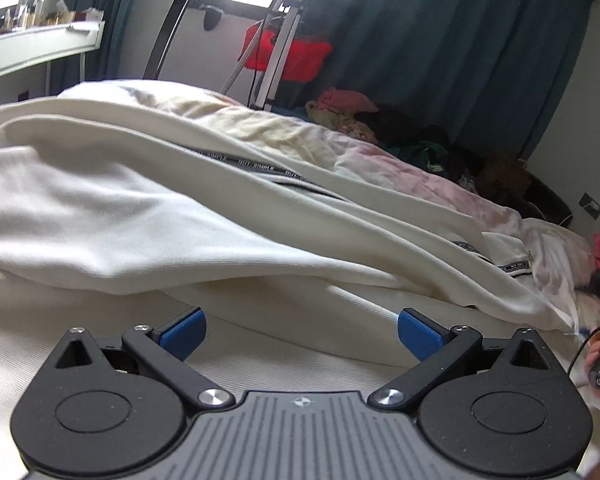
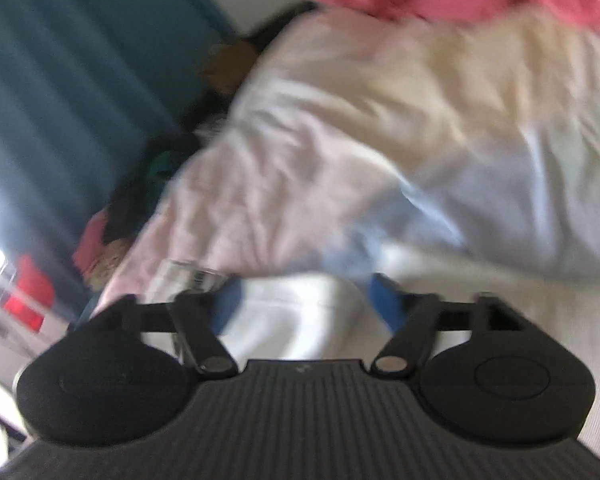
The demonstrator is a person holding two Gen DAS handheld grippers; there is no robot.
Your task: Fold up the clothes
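Your left gripper (image 1: 302,334) and right gripper (image 2: 304,304) stand spread, pinching nothing. Only the left view shows the white garment's (image 1: 140,216) lettered tape (image 1: 256,166), unreadable.

- Bed (image 1: 284,364): the carrying surface, covered in a cream ribbed cloth in the foreground.
- White garment (image 1: 112,216) with a dark lettered band lies spread directly on it, long folds running toward the right.
- Crumpled pale sheet (image 1: 432,176) with pink and yellowish patches lies behind the garment; blurred in the right wrist view.
- Pile of mixed clothes (image 1: 364,116), pink, tan and dark, sits at the far end of the bed.
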